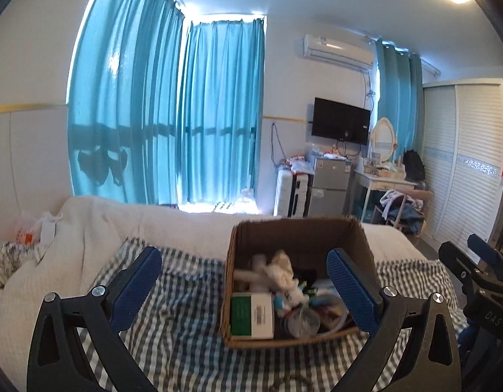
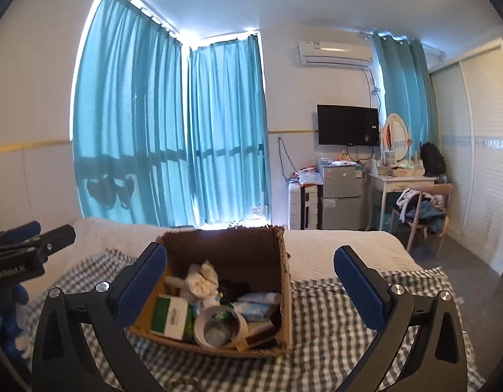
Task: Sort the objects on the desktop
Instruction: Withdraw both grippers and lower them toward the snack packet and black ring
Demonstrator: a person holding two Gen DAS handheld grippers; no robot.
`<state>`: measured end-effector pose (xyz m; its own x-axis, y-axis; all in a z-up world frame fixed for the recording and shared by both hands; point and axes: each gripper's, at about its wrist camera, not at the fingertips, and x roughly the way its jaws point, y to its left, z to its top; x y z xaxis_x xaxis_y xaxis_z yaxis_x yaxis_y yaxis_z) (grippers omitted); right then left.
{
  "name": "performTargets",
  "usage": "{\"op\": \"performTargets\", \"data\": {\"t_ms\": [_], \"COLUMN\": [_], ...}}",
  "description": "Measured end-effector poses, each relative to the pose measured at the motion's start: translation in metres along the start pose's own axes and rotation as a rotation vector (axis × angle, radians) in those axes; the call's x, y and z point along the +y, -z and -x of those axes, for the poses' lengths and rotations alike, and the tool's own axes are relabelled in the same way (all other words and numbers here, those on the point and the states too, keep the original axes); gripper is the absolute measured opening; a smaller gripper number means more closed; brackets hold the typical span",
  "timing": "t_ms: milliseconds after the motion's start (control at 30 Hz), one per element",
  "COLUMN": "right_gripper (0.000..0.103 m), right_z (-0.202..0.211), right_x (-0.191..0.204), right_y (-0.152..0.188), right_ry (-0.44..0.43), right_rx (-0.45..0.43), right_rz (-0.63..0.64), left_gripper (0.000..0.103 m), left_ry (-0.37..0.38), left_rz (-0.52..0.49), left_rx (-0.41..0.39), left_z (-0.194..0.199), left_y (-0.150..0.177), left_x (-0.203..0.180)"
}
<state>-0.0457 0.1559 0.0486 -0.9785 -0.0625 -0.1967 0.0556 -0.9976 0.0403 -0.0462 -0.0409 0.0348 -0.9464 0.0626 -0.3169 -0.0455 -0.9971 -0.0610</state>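
Straight ahead of both sets of jaws: cardboard box (image 1: 297, 281) on checked cloth (image 1: 186, 326), packed with green-and-white carton (image 1: 251, 315), white soft toy (image 1: 280, 271) and tape roll (image 2: 218, 326). Left gripper (image 1: 244, 289) spread wide, holding nothing, box between its pads. Right gripper (image 2: 251, 289) likewise wide apart and empty, box nearer its left pad.

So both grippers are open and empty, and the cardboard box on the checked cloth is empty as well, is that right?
Not quite. The cardboard box is not empty: the right wrist view shows a green and white carton, a roll of tape and a white soft toy inside it. The rest holds: the left gripper and right gripper are both open and empty, and the box sits on the checked cloth.
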Motion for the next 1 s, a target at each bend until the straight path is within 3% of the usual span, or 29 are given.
{"op": "performTargets", "data": {"t_ms": [167,333,633,700,800,933,1000], "right_gripper": [0.103,0.103,0.101,0.097,0.082,0.049,0.042], "right_z": [0.002,-0.007,-0.013,-0.014,-0.018,-0.02,-0.022], "right_x": [0.007,0.014,0.026,0.032,0.04,0.061,0.07], "right_y": [0.018,0.05,0.117,0.13,0.149,0.176,0.188], "right_ry": [-0.07,-0.101,-0.215,-0.239,-0.268,-0.335,-0.367], "right_rx": [0.062,0.186,0.37,0.411,0.491,0.593,0.632], "right_rz": [0.0,0.073,0.116,0.127,0.133,0.179,0.199], "left_gripper": [0.103,0.103,0.103,0.103,0.103,0.103,0.103], "left_ry": [-0.01,-0.024,0.058,0.078,0.093,0.103,0.107], "left_rz": [0.014,-0.022,-0.034,-0.035,-0.033,-0.037,-0.039], "left_rx": [0.082,0.176,0.404,0.449,0.528,0.593,0.619], "left_z": [-0.008,-0.014,-0.028,-0.029,-0.036,-0.043,-0.047], "left_y": [0.032,0.073,0.142,0.155,0.173,0.189,0.194], "left_x": [0.009,0.012,0.003,0.0,-0.002,-0.007,-0.008]}}
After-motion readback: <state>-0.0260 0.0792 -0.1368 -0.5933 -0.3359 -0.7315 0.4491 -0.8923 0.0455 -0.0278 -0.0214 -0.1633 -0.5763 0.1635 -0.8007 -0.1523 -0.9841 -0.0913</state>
